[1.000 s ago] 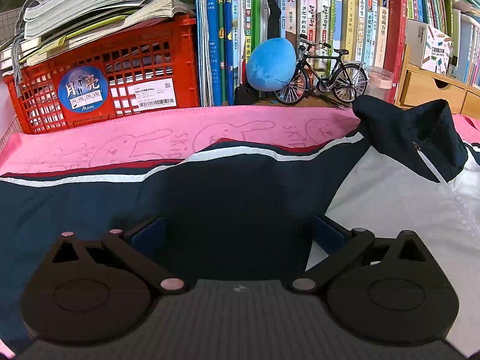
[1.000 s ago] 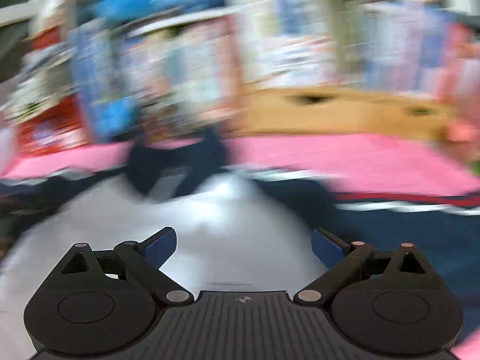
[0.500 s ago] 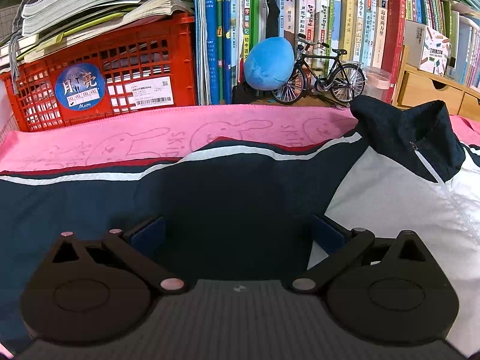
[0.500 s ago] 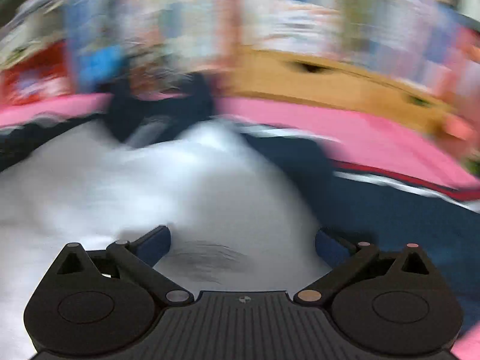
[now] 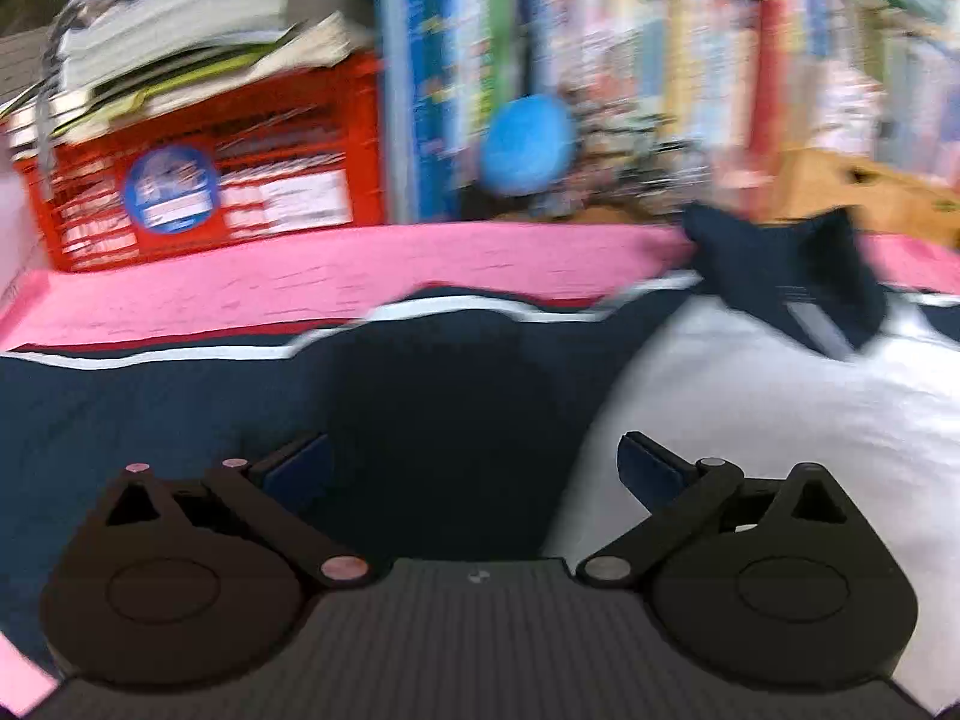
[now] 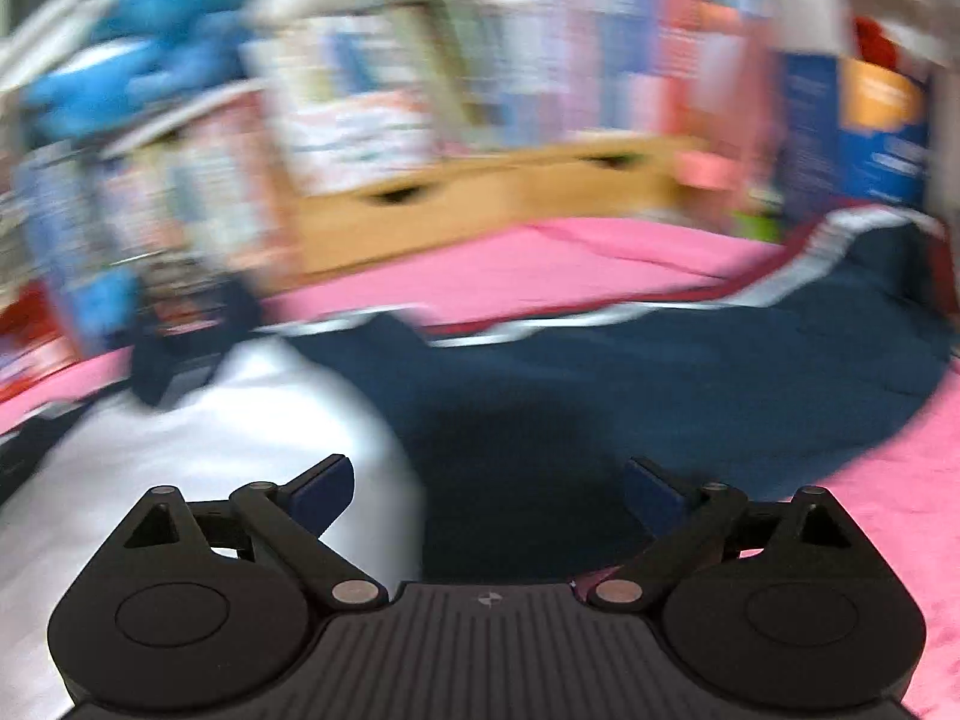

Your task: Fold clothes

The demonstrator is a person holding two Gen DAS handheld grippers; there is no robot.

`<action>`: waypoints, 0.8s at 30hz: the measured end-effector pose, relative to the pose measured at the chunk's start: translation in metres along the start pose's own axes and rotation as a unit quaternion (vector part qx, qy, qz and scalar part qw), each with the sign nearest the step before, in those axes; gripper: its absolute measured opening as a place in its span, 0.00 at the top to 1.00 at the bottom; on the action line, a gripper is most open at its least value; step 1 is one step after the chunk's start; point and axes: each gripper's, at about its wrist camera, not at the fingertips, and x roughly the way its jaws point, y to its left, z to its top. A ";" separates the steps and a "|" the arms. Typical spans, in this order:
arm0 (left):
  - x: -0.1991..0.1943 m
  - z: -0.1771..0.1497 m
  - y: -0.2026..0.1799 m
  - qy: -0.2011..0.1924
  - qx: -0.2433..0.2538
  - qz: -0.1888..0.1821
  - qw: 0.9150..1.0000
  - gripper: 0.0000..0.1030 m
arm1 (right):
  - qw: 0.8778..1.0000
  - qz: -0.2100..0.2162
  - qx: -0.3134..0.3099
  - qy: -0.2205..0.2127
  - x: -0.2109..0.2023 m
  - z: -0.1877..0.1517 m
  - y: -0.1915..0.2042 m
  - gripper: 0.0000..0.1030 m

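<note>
Jacket (image 5: 420, 396) lies spread flat on the pink towel (image 5: 240, 288), sleeves outstretched for folding. Your left gripper (image 5: 474, 462) and right gripper (image 6: 486, 486) hover over it, jaws spread, grasping nothing.

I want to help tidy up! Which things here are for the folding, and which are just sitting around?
For the folding:
- jacket, navy and white
- left gripper, open
- right gripper, open

Just sitting around:
- pink cloth underneath
- red crate
- books
- blue ball
- wooden drawers
</note>
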 end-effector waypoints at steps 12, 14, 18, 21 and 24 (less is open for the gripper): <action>-0.090 -0.074 -0.064 0.050 0.134 -0.090 0.986 0.00 | 0.967 0.107 -0.224 0.048 -0.026 -0.064 0.122 0.00; -0.099 -0.081 -0.054 0.054 0.123 -0.090 0.987 0.00 | 0.974 0.101 -0.193 0.061 -0.034 -0.069 0.101 0.00; -0.118 -0.091 -0.034 0.062 0.092 -0.061 0.992 0.00 | 0.988 0.040 -0.140 0.054 -0.059 -0.085 0.057 0.00; -0.136 -0.088 -0.033 0.088 0.059 -0.031 0.994 0.00 | 0.994 -0.007 -0.096 0.055 -0.088 -0.097 0.049 0.00; -0.162 -0.078 -0.054 0.057 0.063 -0.059 0.995 0.00 | 0.997 0.004 -0.060 0.051 -0.115 -0.094 0.050 0.00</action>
